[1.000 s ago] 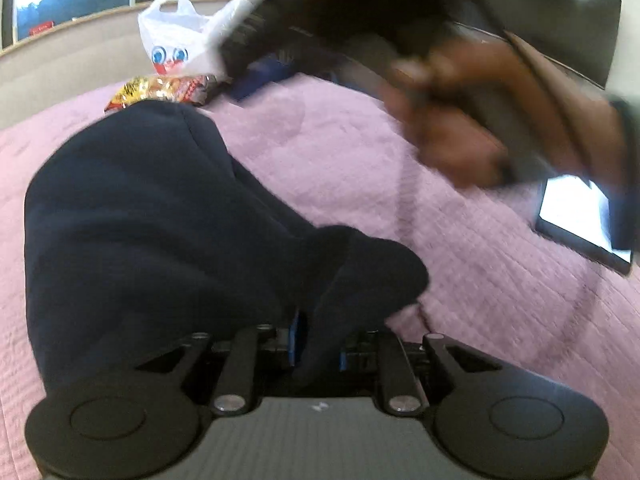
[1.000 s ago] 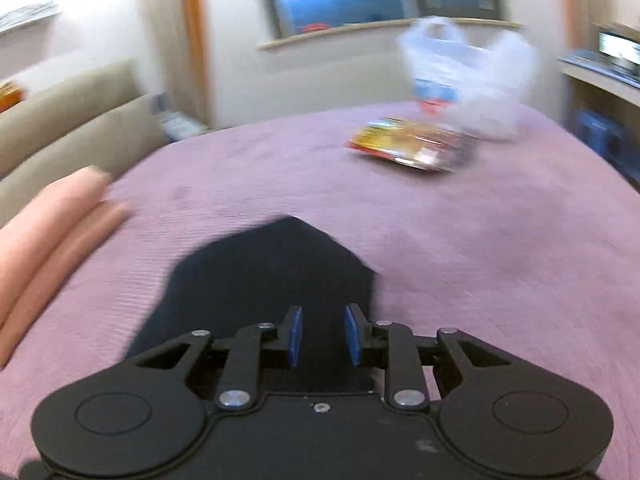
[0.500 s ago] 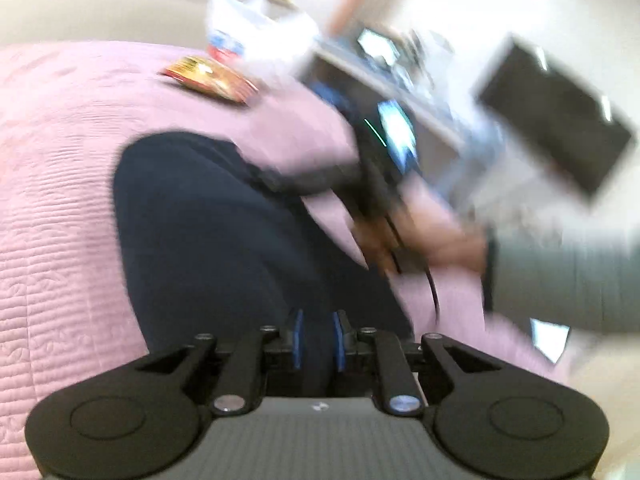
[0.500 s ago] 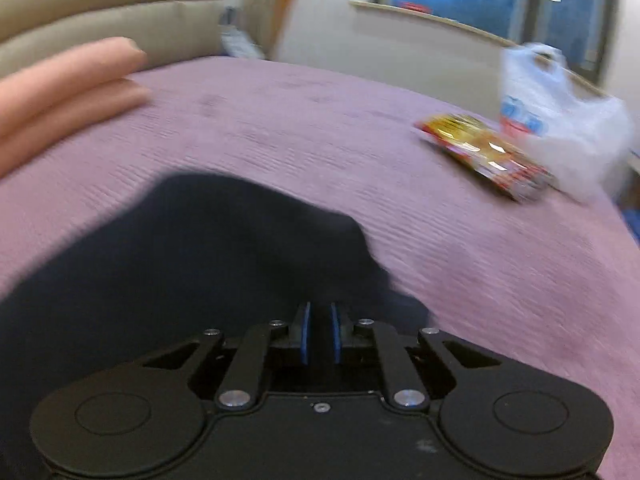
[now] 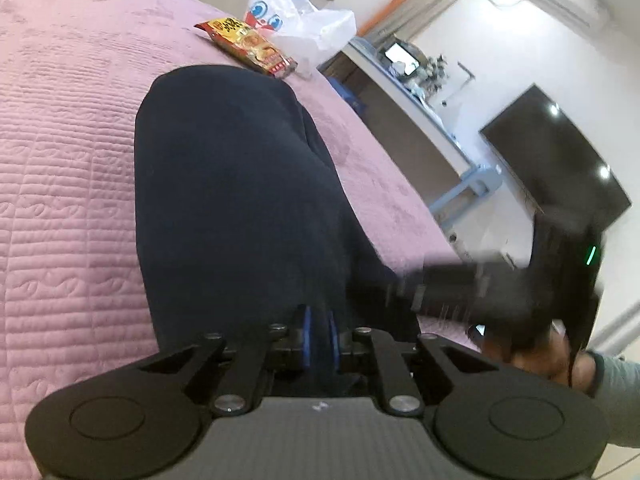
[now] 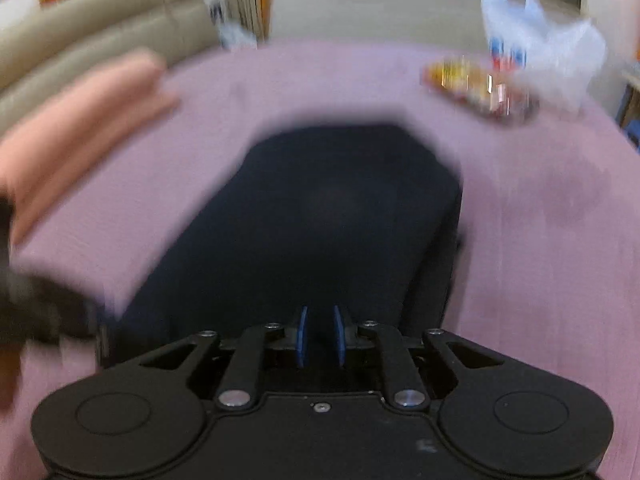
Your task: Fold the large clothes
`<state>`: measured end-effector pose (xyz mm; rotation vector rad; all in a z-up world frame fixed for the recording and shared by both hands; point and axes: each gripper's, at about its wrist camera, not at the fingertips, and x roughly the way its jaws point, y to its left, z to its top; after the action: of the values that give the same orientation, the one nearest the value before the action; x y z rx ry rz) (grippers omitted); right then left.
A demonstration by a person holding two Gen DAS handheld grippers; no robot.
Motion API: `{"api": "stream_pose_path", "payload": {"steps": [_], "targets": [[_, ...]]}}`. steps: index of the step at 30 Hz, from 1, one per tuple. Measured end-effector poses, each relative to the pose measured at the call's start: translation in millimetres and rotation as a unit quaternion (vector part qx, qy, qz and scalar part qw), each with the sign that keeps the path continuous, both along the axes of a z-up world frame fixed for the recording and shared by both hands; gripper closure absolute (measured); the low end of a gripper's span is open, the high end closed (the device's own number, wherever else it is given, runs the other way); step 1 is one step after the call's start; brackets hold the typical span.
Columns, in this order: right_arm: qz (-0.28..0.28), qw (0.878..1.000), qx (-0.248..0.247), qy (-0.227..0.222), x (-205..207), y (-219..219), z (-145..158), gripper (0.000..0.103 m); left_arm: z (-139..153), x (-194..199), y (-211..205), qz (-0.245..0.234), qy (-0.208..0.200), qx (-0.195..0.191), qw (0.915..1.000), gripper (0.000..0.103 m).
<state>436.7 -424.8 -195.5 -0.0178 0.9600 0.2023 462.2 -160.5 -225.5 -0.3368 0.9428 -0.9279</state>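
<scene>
Left gripper (image 5: 319, 334) low at frame bottom, blue pads nearly together, pinching dark cloth. Right gripper (image 6: 319, 334) likewise, pads close with a narrow gap, dark cloth between them. Right hand (image 5: 536, 354) blurred, gripping its handle.

You have a pink bedspread (image 5: 72, 128) filling the left, a dark television (image 5: 556, 160) on the white wall (image 5: 480, 40) at right.
</scene>
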Motion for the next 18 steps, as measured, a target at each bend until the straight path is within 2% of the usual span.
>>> {"api": "stream_pose_path", "payload": {"steps": [2, 3, 6, 8, 10, 11, 14, 16, 18], "targets": [[-0.021, 0.999, 0.006, 0.039, -27, -4, -25, 0.089, 2, -5, 4, -0.013, -0.007, 0.019, 0.9997, 0.097], [-0.027, 0.999, 0.013, 0.025, -43, -7, -26, 0.089, 0, -8, 10, -0.016, -0.005, 0.025, 0.9995, 0.1], [-0.033, 0.998, 0.024, 0.048, -51, -11, -16, 0.089, -4, -11, 28, -0.016, 0.023, 0.006, 0.9996, 0.1], [-0.026, 0.998, 0.029, 0.055, -47, -11, -4, 0.088, 4, -10, 35, -0.02, 0.032, 0.003, 0.9993, 0.099], [-0.016, 0.999, 0.023, 0.024, -45, -12, 12, 0.088, 24, -11, 33, -0.033, 0.007, 0.011, 0.9994, 0.095], [-0.015, 1.0, 0.026, 0.003, -39, -13, 21, 0.084, 33, -11, 30, -0.037, -0.01, 0.012, 0.9992, 0.091], [-0.031, 0.996, 0.049, -0.071, -15, -14, 44, 0.076, 49, -1, 16, -0.043, -0.043, -0.008, 0.9981, 0.088], [-0.045, 0.991, 0.048, -0.116, 5, -11, 48, 0.076, 42, 9, -3, -0.046, -0.047, -0.003, 0.9978, 0.089], [-0.068, 0.984, 0.043, -0.161, 29, -9, 43, 0.076, 21, 15, -23, -0.062, -0.034, 0.025, 0.9972, 0.089]]}}
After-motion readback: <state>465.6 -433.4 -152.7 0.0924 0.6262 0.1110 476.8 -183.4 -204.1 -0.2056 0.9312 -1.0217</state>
